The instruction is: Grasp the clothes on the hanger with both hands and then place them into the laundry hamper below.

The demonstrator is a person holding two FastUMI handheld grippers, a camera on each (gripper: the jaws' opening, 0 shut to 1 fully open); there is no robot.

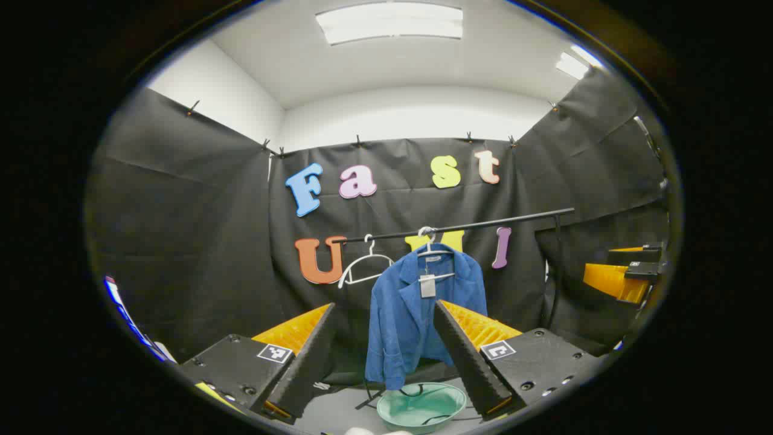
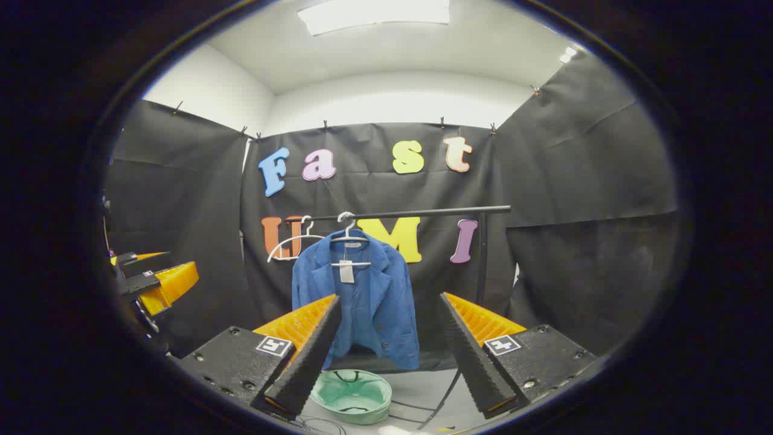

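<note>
A blue jacket (image 1: pixel 406 314) hangs on a white hanger (image 1: pixel 436 251) from a black rail (image 1: pixel 459 226); in the right gripper view the same blue jacket (image 2: pixel 368 302) hangs on the rail (image 2: pixel 416 212). Below it on the floor sits a pale green hamper (image 1: pixel 421 406), also the hamper (image 2: pixel 351 394). My left gripper (image 1: pixel 386 356) is open, well short of the jacket, nothing between its fingers. My right gripper (image 2: pixel 389 350) is open too, equally far back. The right gripper (image 1: pixel 622 275) shows at the far right of the left gripper view; the left gripper (image 2: pixel 154 281) at the far left of the right gripper view.
An empty white hanger (image 1: pixel 365 266) hangs on the rail left of the jacket, also the empty hanger (image 2: pixel 290 241). The rail's black upright post (image 2: pixel 482 254) stands at the right. Black cables (image 2: pixel 435 405) lie on the grey floor beside the hamper.
</note>
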